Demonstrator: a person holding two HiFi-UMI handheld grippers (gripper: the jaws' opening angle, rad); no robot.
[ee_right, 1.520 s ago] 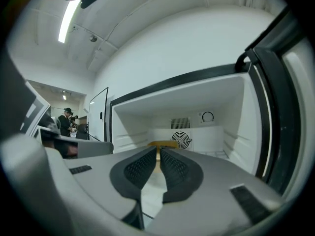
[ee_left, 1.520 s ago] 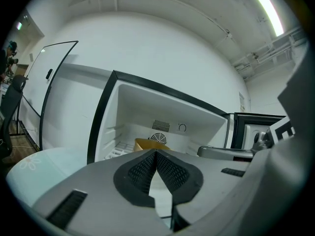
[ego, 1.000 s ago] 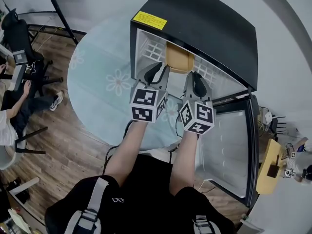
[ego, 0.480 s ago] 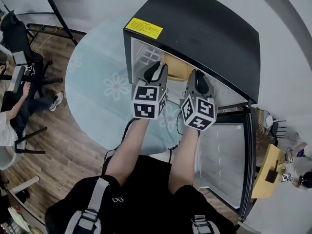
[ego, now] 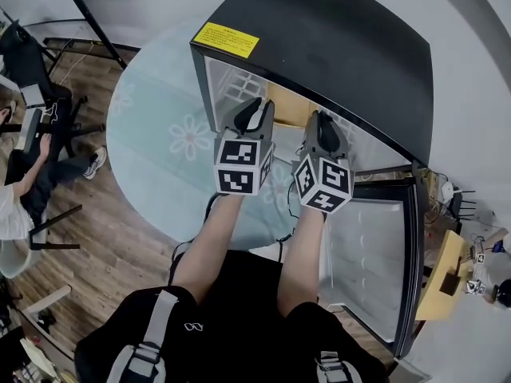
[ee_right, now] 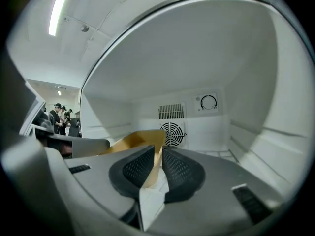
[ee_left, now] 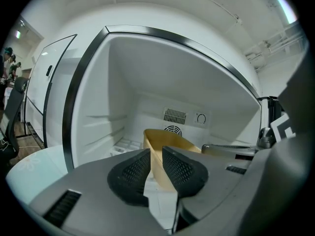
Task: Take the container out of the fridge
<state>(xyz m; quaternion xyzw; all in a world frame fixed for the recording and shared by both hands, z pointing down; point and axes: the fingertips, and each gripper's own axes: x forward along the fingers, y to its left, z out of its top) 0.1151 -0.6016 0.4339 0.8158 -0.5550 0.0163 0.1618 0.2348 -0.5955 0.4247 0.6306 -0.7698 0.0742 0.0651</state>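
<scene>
The tan container sits inside the open fridge, deep in the compartment, with the fan grille on the back wall behind it. In the left gripper view its near wall runs straight into the gap between the pads. The left hand-held gripper is clamped on that wall of the container. The right hand-held gripper is likewise closed on the opposite wall, with the tan edge pinched between its black pads in the right gripper view. From the head view the container lies at 12 o'clock of both tools, and the fridge door stands open at 5 o'clock.

The main risk is likely the grip itself. Each tool holds only a thin, upright wall, so a pull that is uneven between the two sides could twist the container or let one wall slide out of the pads. A lift that is too steep might knock the rim against the compartment's ceiling, and a drag that is too low might catch it on the front lip. Whether anything lies inside cannot be seen, so tipping it is unwise.
</scene>
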